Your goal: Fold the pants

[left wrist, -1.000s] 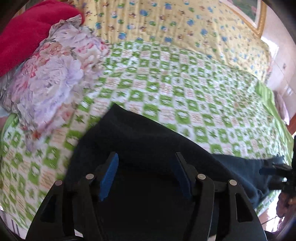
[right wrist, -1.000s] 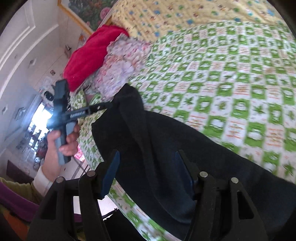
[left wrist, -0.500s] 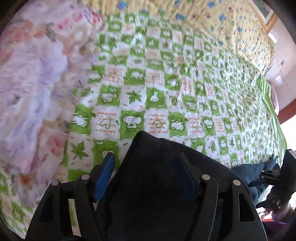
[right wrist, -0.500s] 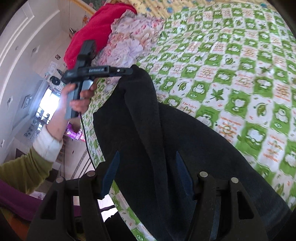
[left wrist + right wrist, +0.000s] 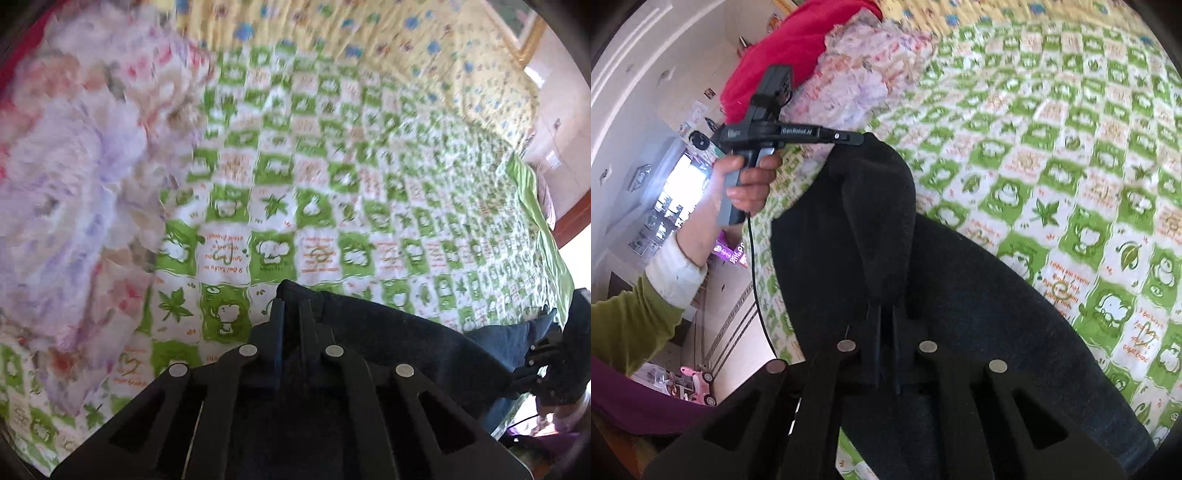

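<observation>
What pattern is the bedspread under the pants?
Green-and-white checks with cartoon animals, leaves and orange writing on the bedspread, clearest in the right wrist view.

Both grips closed on pants

My left hand-held gripper (image 5: 291,314) & right hand-held gripper (image 5: 884,321), open 1 s ago, now pinch the dark pants (image 5: 960,295); left one has lifted its corner further over the bed (image 5: 332,166).

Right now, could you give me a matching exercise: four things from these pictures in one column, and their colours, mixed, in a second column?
Things:
1. pants
2. quilt
3. pillow
4. sleeve

Colours:
a. olive green
b. red
c. dark navy
d. green and white checks

Pairs: 1-c, 2-d, 3-b, 4-a
</observation>
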The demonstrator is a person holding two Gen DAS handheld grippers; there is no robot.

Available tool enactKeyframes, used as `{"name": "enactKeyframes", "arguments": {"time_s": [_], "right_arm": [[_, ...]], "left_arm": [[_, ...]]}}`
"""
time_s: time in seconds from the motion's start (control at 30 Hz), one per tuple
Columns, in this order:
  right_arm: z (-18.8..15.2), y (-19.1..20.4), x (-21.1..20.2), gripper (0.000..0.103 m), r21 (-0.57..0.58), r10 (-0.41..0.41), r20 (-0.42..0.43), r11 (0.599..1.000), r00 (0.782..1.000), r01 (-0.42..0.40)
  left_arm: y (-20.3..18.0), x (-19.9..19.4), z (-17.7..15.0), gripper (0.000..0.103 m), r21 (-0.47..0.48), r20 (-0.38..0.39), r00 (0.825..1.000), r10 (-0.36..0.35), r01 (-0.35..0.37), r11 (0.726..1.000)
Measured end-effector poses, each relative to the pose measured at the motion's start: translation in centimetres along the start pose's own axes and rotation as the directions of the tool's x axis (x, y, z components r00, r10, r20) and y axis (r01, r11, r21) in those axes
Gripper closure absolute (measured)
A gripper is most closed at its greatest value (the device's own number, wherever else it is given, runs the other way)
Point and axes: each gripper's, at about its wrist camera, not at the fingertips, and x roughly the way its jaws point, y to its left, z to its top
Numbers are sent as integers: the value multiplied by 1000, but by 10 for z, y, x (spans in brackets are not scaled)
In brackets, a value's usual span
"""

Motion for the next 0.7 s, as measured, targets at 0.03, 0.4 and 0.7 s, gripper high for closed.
{"name": "enactKeyframes", "arguments": {"time_s": [0.03, 0.4, 0.7], "right_arm": [[-1, 4, -5, 97, -14, -5, 17, 1000, 1000, 6], [-33, 52, -16, 97, -228, -11, 60, 973, 998, 24], [-58, 74, 7, 97, -362, -69, 8, 930, 998, 67]], "left_arm": [[-4, -8, -3, 100, 5, 22, 1000, 5, -5, 1000], [-18, -94, -77, 101, -115, 258, 966, 35, -5, 993], [4, -105, -156, 101, -293, 340, 938, 65, 41, 955]]}}
